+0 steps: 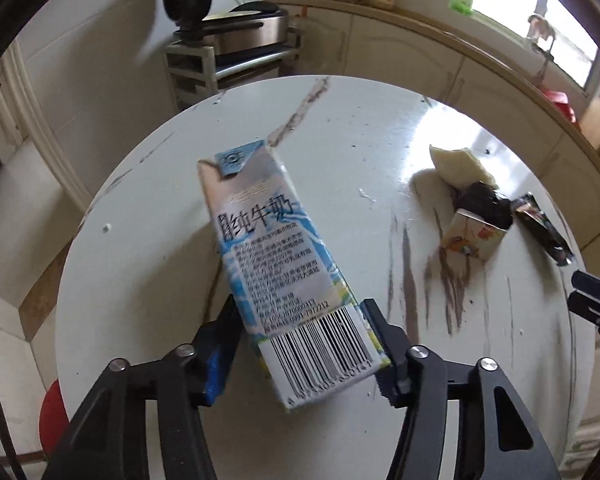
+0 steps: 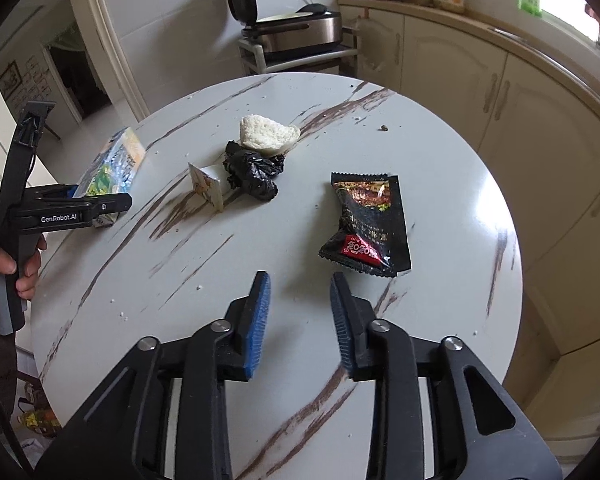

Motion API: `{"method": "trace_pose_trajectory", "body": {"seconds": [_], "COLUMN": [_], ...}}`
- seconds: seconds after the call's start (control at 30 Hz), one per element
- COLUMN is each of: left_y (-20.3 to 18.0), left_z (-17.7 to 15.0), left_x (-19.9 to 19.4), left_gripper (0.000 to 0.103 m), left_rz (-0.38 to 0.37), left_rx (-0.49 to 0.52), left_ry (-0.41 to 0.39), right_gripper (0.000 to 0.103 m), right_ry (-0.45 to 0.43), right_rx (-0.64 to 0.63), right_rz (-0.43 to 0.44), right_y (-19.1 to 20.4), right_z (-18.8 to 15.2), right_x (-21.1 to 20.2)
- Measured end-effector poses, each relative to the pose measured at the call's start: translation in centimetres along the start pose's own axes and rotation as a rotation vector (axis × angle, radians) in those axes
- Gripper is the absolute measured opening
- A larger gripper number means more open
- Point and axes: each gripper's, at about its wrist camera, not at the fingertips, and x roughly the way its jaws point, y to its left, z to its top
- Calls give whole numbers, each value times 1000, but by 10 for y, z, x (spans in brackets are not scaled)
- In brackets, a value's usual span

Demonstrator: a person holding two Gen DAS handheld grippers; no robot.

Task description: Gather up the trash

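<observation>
My left gripper (image 1: 300,312) is shut on a blue-and-white milk carton (image 1: 284,260) and holds it tilted above the round marble table (image 1: 148,240). The carton also shows in the right wrist view (image 2: 112,164), held by the left gripper (image 2: 108,208). My right gripper (image 2: 300,284) is open and empty above the table's near side. A black snack wrapper (image 2: 366,224) lies just beyond its right finger. A black crumpled bag (image 2: 252,172), a white bun piece (image 2: 266,136) and a small paper box (image 2: 208,184) lie mid-table.
A cream cabinet run (image 2: 480,92) curves behind the table on the right. A rack with an open electric griddle (image 2: 296,32) stands at the back. A red stool (image 1: 54,416) sits on the floor at the left. Crumbs dot the tabletop.
</observation>
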Motion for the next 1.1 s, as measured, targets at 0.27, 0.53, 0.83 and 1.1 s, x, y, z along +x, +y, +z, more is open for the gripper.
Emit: {"method": "trace_pose_trajectory", "body": {"seconds": [0.27,0.53,0.83,1.1], "left_y": [-6,-8,-33,-81], "left_z": [-24,-35,-50,-64], "left_x": [-19,-56,-89,-107], "left_gripper": [37,37,37,37], "left_rz": [-110,-166,-212,-261], "left_rx": [88,78,115,177], "left_ry": [-41,-86,-113,-124], "right_gripper": [50,46,8,6], "right_ry": [-87,-31,-43,-193], "right_rx": [22,81,39,116], "right_rz": [-156,-119,-124,-63], "right_y": [-5,-16,-2,-11], "right_z": [11,42,33,-3], "right_x": [-24,35,37,-35]}}
